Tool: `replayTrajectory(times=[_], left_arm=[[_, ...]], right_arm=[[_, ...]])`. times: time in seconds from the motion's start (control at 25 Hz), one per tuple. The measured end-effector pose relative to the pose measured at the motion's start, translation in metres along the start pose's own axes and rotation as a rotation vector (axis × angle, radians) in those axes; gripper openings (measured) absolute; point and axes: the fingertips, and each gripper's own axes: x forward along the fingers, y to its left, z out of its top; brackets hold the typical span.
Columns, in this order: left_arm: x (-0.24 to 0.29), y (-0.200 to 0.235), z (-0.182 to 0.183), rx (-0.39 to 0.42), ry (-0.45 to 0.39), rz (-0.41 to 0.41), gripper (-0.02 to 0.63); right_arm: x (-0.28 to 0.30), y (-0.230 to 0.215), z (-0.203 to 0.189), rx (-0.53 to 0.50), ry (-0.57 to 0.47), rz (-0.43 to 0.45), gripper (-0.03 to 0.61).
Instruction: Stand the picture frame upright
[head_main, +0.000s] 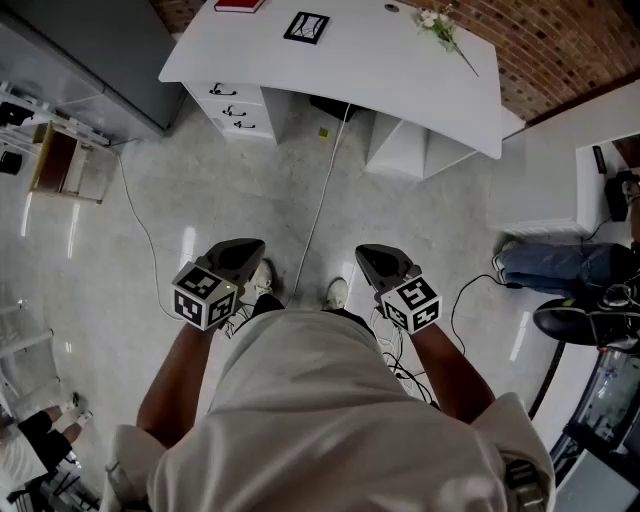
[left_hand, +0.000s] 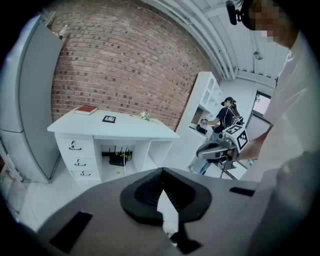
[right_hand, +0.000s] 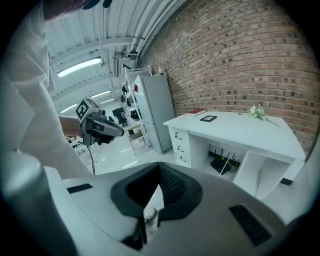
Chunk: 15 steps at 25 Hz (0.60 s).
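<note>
Fingers (left_hand: 143, 196) of the left gripper (head_main: 243, 250) and right gripper (head_main: 375, 258) are pressed together on nothing, so it seems best to step to the table (head_main: 400, 80), then spread one pair at the picture frame (head_main: 306, 27) lying flat between book (head_main: 240, 5) and flowers (head_main: 440, 25).

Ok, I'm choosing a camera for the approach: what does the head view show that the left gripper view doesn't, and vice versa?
Only the head view: the person's shoes, and the left gripper from outside with its marker cube, apart from the desk. Only the left gripper view: its own fingers shut together, nothing between them, and the ceiling. Both: the desk, the picture frame lying flat on it, the red book, the flowers, the right gripper.
</note>
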Motion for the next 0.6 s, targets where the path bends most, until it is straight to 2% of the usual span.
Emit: replayTrajectory(times=[0.12,0.4,0.6], left_arm=[[-0.022,0.024,0.007,0.016,-0.025,-0.031,-0.006],[-0.063,0.086,0.004,0.029,-0.024,-0.091,-0.006],[-0.078,0.121,0.014,0.056,-0.025,-0.131,-0.005]], right_arm=[[0.026,0.021,0.018,-0.002,-0.003,-0.019,0.002],[0.088,0.059,0.059,-0.007,-0.019,-0.063,0.003],[0.118,0.071,0.084,0.071,-0.062,-0.078,0.003]])
